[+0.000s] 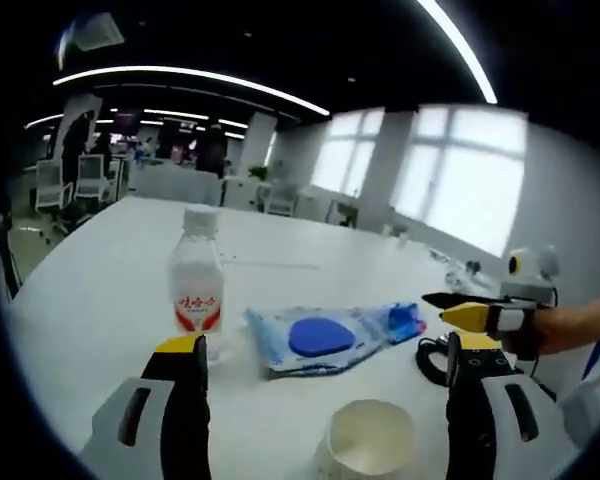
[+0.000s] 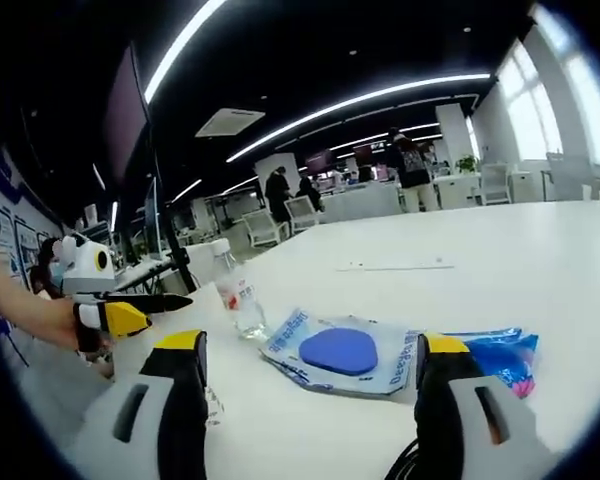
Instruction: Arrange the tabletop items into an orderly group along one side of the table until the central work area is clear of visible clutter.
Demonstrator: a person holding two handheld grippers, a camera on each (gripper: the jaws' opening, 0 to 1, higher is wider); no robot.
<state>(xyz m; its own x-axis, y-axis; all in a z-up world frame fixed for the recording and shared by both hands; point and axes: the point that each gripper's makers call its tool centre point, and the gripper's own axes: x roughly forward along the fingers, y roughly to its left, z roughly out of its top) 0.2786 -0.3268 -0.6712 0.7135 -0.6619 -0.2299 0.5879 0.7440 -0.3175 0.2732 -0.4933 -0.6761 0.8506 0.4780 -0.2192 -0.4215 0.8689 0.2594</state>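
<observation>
Both grippers hang over a white bench [image 1: 90,300] with their jaws spread wide and nothing between them. In the left gripper view the left gripper [image 1: 325,370] frames a white paper cup [image 1: 370,450] at the near edge, its mouth open upward between the two jaws. Beyond it lies one flat plastic packet [image 1: 325,337], clear with blue print, holding a rounded blue pad; its right end is crumpled and shows a bit of pink. Just left of the packet stands one small water bottle [image 1: 197,275], upright, with a white cap and a red and white label. A coil of black cable [image 1: 432,358] lies right of the packet, partly hidden by the right-hand jaw. The right gripper [image 1: 470,310] comes in from the right, held by a bare forearm, its yellow tips apart.

From the right gripper view, the right gripper [image 2: 310,365] looks across the same packet [image 2: 345,350], with the bottle [image 2: 242,303] just beyond its left end. The left gripper [image 2: 130,308] reaches in from the left. Far off stand office chairs, desks and several people under strip lights.
</observation>
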